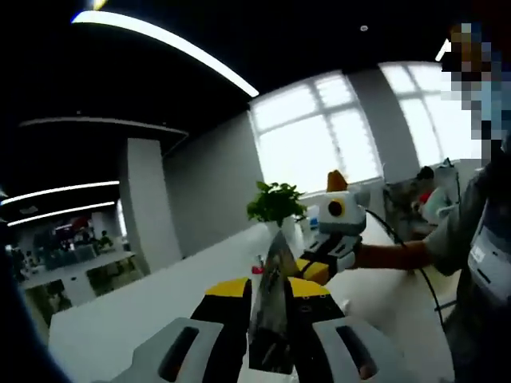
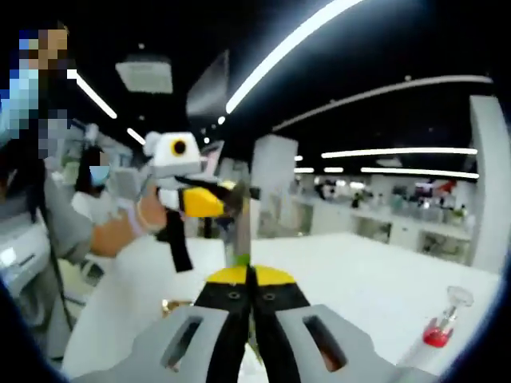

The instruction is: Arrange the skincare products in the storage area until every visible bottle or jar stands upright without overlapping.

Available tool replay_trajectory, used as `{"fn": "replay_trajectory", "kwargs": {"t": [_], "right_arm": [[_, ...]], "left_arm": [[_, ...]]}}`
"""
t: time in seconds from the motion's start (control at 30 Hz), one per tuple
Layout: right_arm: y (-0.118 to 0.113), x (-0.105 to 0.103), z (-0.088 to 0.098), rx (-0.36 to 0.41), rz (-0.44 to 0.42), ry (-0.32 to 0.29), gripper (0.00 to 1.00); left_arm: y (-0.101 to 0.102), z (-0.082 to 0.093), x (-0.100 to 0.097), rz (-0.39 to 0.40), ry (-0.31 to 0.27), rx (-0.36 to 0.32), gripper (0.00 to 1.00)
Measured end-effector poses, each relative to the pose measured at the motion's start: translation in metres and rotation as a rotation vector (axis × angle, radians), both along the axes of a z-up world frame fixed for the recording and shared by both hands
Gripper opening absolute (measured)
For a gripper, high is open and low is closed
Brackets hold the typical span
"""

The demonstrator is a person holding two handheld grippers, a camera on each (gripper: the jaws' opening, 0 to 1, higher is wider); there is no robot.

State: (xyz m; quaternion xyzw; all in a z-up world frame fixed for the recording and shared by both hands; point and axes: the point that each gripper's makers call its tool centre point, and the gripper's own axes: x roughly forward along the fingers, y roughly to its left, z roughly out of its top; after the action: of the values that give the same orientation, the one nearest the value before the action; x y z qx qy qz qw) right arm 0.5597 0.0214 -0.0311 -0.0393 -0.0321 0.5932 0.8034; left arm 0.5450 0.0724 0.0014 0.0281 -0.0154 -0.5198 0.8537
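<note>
A thin silvery sachet [image 1: 271,307] stands on edge between my left gripper's [image 1: 270,297] yellow-tipped jaws, which are shut on it. The right gripper [image 1: 319,270], held by a gloved hand, reaches in from the right with its jaws at the sachet's upper edge. In the right gripper view, my right gripper [image 2: 251,281] is shut on the same thin strip, the sachet [image 2: 237,227], which rises above the jaws. The left gripper [image 2: 209,203] comes in from the left and meets it. A small clear bottle with red liquid [image 2: 441,325] stands on the white table [image 2: 359,271].
A potted green plant [image 1: 275,203] stands on the white table [image 1: 160,303] behind the sachet. A small gold-coloured item [image 2: 170,305] lies on the table at lower left. A person [image 1: 479,239] stands close on the right. Office desks and pillars lie beyond.
</note>
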Motion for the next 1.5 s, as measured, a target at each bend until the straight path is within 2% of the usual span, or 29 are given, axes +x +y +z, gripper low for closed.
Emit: {"fn": "replay_trajectory", "kwargs": {"t": [0.07,0.13,0.2,0.3,0.43,0.5,0.53,0.6,0.67,0.73,0.77,0.97,1.0,1.07,1.1,1.13,1.17,1.2,1.23,1.27,1.33,1.5], "right_arm": [[-0.003,-0.004,0.003,0.022,0.023,0.019,0.0],[-0.004,-0.009,0.0,0.008,0.055,0.031,0.0],[-0.002,-0.019,-0.01,-0.031,0.115,0.084,0.0],[0.003,-0.033,-0.024,-0.085,0.19,0.155,0.0],[0.009,-0.054,-0.033,-0.125,0.286,0.187,0.0],[0.01,-0.061,-0.037,-0.162,0.311,0.194,0.0],[0.01,-0.065,-0.041,-0.186,0.325,0.204,0.0],[0.012,-0.071,-0.044,-0.208,0.34,0.207,0.0],[0.013,-0.078,-0.047,-0.225,0.354,0.201,0.0],[0.014,-0.082,-0.051,-0.252,0.363,0.181,0.0],[0.014,-0.083,-0.052,-0.26,0.361,0.176,0.0],[0.014,-0.092,-0.051,-0.264,0.378,0.169,0.0],[0.015,-0.093,-0.049,-0.247,0.391,0.143,0.0],[0.019,-0.104,-0.039,-0.16,0.467,0.095,0.0],[0.02,-0.107,-0.033,-0.106,0.491,0.085,0.04],[0.02,-0.109,-0.024,-0.03,0.511,0.093,0.14],[0.02,-0.111,-0.012,0.055,0.535,0.116,0.36],[0.018,-0.11,-0.013,0.045,0.536,0.136,0.52],[0.018,-0.109,-0.015,0.029,0.535,0.127,0.62],[0.019,-0.109,-0.014,0.03,0.53,0.116,0.69],[0.019,-0.108,-0.012,0.043,0.512,0.06,0.68],[0.019,-0.106,-0.006,0.071,0.501,0.039,0.78]], "left_arm": [[0.007,0.007,0.0,-0.012,-0.009,-0.055,0.43],[0.016,0.003,-0.001,-0.005,-0.012,-0.056,0.44],[0.022,0.003,-0.002,0.013,-0.028,-0.076,0.47],[0.032,0.003,-0.001,0.035,-0.028,-0.142,0.53],[0.053,-0.001,0.011,0.093,-0.007,-0.233,0.65],[0.064,-0.005,0.018,0.115,0.006,-0.292,0.64],[0.071,-0.013,0.022,0.116,0.031,-0.323,0.6],[0.082,-0.026,0.03,0.141,0.114,-0.371,0.57],[0.09,-0.034,0.036,0.154,0.123,-0.382,0.57],[0.1,-0.047,0.044,0.223,0.162,-0.374,0.57],[0.103,-0.05,0.046,0.24,0.168,-0.364,0.57],[0.103,-0.046,0.045,0.23,0.162,-0.402,0.58],[0.102,-0.047,0.045,0.229,0.165,-0.4,0.58],[0.101,-0.049,0.046,0.237,0.168,-0.389,0.58],[0.101,-0.049,0.046,0.238,0.167,-0.386,0.58],[0.101,-0.049,0.046,0.238,0.166,-0.385,0.59],[0.1,-0.049,0.046,0.236,0.169,-0.388,0.59],[0.101,-0.049,0.046,0.234,0.173,-0.392,0.59],[0.102,-0.048,0.046,0.233,0.175,-0.396,0.59],[0.103,-0.048,0.046,0.232,0.175,-0.399,0.59],[0.104,-0.048,0.046,0.237,0.175,-0.404,0.59],[0.109,-0.047,0.048,0.246,0.174,-0.405,0.59]]}}
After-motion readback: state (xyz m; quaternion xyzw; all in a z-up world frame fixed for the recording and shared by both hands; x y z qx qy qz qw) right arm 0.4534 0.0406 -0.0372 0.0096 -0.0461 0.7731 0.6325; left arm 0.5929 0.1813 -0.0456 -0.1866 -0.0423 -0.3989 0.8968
